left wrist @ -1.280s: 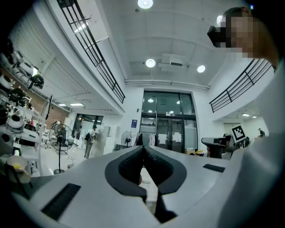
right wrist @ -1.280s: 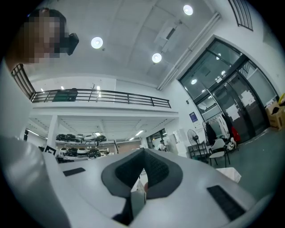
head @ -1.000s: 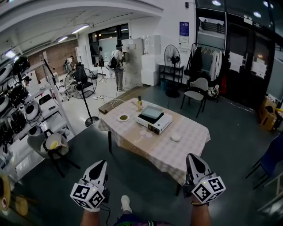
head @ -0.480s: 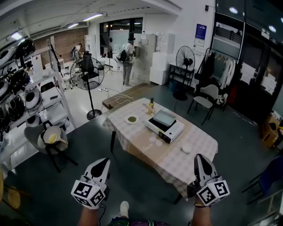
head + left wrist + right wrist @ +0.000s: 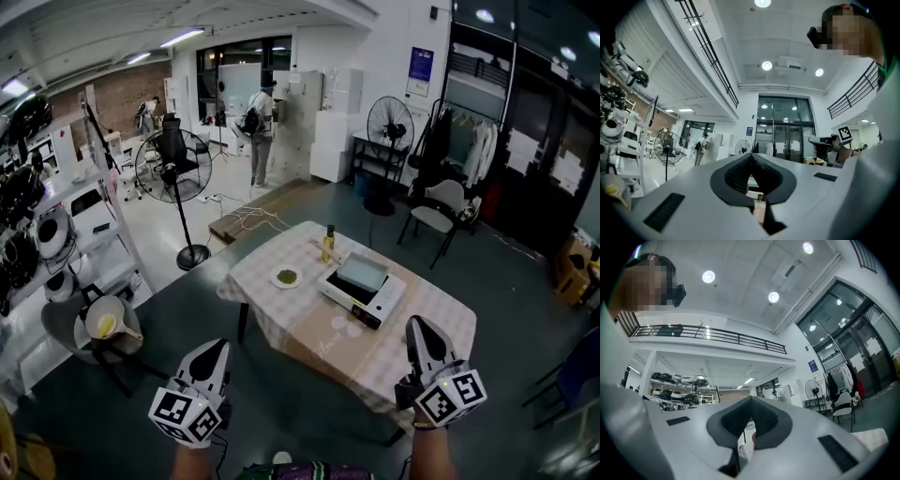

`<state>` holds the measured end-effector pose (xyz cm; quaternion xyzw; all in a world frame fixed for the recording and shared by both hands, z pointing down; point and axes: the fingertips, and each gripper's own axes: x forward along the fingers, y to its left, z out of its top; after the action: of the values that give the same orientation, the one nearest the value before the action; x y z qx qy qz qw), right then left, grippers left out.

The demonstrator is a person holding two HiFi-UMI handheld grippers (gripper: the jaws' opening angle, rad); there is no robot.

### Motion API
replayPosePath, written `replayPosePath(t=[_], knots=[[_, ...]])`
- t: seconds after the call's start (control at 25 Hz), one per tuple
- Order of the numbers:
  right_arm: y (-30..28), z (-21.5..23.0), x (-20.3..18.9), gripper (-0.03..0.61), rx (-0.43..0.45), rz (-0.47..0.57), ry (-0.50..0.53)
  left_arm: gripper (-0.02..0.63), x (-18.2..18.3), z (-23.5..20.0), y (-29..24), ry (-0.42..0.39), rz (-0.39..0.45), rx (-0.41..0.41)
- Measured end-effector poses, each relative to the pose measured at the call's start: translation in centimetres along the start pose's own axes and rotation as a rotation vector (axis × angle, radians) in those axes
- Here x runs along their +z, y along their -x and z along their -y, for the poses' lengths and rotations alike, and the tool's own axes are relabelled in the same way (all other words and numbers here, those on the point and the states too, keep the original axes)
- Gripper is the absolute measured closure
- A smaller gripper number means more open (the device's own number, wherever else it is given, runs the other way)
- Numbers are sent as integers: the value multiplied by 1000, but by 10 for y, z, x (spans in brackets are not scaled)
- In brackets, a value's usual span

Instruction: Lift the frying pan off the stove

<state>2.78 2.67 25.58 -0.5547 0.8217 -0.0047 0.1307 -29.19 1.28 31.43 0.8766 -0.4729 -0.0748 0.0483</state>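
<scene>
The wide workshop's clothed table [image 5: 281, 314] carries the stove [image 5: 367, 307], with the frying pan [image 5: 361, 272] apparently atop it, well away. The left gripper [image 5: 216, 348] and right gripper [image 5: 413, 325] hang closed and empty. I reckon approaching, then opening, comes next.

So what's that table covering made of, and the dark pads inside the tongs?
The table covering looks like soft matte cloth in a pale check: it drapes in folds over the edges. The pads inside the left tongs look like dark, finely textured rubber with a matte finish, though foam is possible.
</scene>
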Motion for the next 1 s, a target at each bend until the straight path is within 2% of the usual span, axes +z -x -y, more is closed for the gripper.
replayPosePath(t=[0.28,0.44,0.56,0.72,1.0], knots=[[-66,22,-38,574,-63,-24,0,591,-19,-57,-74,1,-28,-77],[-91,50,-47,574,-99,-49,-7,591,-39,-64,-116,58,-56,-126],[-109,72,-53,574,-118,-47,-2,591,-51,-69,-154,68,-74,-157],[-133,118,-49,574,-133,-42,-11,591,-45,-60,-215,59,-78,-188],[-159,206,-34,574,-148,6,-54,591,-29,-31,-318,-33,-70,-229]])
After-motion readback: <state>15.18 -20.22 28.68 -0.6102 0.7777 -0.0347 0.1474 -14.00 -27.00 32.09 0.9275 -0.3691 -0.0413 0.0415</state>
